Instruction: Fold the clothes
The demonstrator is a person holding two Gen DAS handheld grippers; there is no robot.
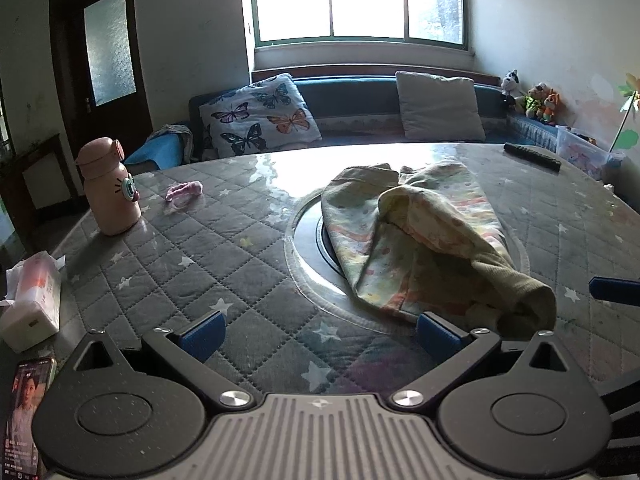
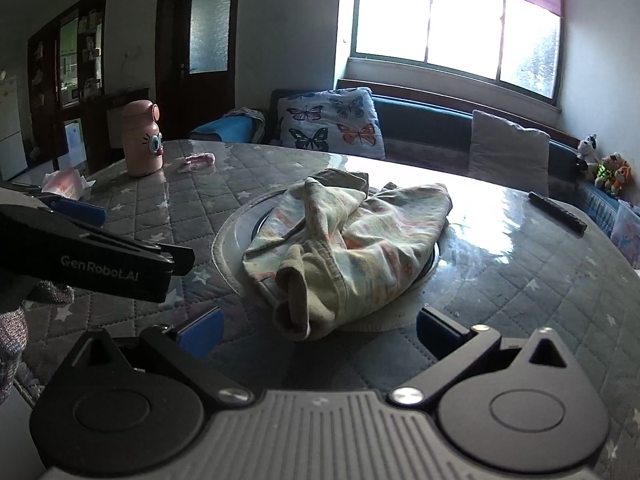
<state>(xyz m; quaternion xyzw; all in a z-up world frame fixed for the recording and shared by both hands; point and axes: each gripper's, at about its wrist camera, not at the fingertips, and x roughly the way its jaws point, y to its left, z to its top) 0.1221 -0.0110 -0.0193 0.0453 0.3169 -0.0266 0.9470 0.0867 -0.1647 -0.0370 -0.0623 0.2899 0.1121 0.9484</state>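
A crumpled pale garment with a pastel print and olive cuffs [image 1: 420,240] lies in a heap over the round inset in the middle of the table; it also shows in the right wrist view [image 2: 344,244]. My left gripper [image 1: 320,332] is open and empty, low over the table, its right finger [image 1: 436,332] close to the garment's near cuff. My right gripper [image 2: 318,330] is open and empty just in front of the garment's near cuff. The left gripper's body [image 2: 92,256] shows at the left of the right wrist view.
The round table has a grey quilted star cover [image 1: 200,248] under clear plastic. On it stand a pink bottle [image 1: 108,188], a pink hair tie [image 1: 184,191], a tissue pack [image 1: 34,300], a phone [image 1: 26,412] and a dark remote [image 1: 532,156]. A sofa with cushions [image 1: 260,114] lies beyond.
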